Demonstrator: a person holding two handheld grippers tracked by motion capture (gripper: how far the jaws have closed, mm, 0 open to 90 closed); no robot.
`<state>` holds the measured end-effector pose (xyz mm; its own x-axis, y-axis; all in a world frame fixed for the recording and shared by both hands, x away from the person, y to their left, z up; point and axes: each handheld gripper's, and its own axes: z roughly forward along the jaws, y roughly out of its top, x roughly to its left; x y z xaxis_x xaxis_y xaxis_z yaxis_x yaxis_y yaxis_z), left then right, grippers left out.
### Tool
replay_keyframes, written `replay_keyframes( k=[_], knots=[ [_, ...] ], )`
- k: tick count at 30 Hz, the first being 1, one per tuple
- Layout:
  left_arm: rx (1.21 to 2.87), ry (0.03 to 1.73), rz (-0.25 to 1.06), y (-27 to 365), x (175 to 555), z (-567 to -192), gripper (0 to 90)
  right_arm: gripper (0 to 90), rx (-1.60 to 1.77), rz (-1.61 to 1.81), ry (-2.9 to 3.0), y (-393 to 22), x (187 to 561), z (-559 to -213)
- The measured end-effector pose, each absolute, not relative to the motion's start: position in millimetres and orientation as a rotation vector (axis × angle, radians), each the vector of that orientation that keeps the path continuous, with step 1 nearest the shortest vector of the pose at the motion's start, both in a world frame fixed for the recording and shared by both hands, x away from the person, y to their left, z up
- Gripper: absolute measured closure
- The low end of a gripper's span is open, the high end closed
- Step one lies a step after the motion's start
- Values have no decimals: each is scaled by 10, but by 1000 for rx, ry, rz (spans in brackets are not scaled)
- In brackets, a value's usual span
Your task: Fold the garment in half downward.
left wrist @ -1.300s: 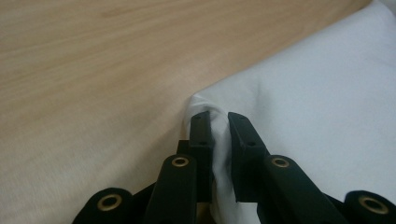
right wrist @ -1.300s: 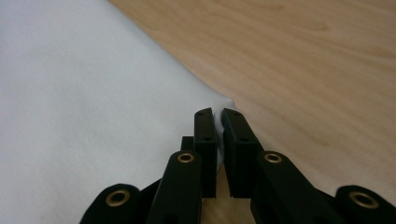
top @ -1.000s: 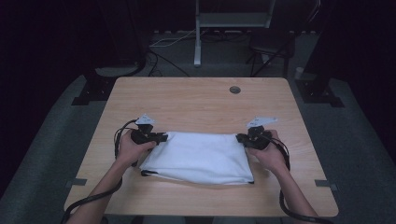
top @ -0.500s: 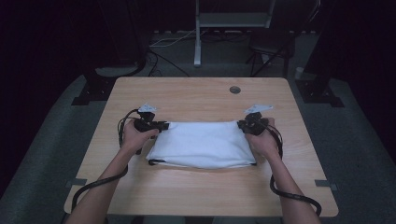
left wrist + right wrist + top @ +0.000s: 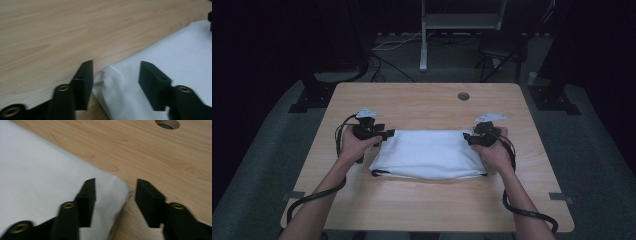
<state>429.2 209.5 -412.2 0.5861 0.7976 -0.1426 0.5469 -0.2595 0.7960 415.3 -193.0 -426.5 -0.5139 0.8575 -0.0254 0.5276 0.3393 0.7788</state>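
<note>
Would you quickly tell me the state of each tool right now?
Left tool: jaws just opened, holding nothing; the white cloth corner lies between them.
Right tool: jaws just opened, holding nothing; cloth corner lies between them.

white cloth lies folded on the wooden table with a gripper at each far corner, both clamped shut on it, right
Not quite: both grippers are open, their jaws having just been opening. The left gripper straddles a corner of the white cloth in the left gripper view, and the right gripper likewise in the right gripper view. The cloth lies folded on the wooden table.

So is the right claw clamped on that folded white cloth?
No, the right claw stands open, its jaws apart around the corner of the folded white cloth without pressing it.
</note>
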Motion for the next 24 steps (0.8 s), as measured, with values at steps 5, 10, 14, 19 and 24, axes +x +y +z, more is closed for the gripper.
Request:
replay_keyframes(
  k=[5, 10, 14, 19, 24],
  knots=[
    [1941, 1053, 412, 2143, 4187, -4049, 304, 299, 1216, 1049, 2147, -1949, 4061, -4188],
    [1913, 1039, 423, 2226, 4061, -4001, 297, 244, 1212, 1095, 2129, -1992, 3954, -4138],
    [1918, 1042, 429, 2301, 4012, -3993, 297, 233, 1205, 1099, 2125, -2019, 3890, -4111],
    [1912, 1049, 449, 2355, 3989, -3963, 297, 230, 1190, 1118, 2118, -2005, 3853, -4038],
    [1917, 1039, 444, 2348, 3997, -3939, 297, 219, 1154, 1152, 2130, -1924, 3819, -3949]
  ],
)
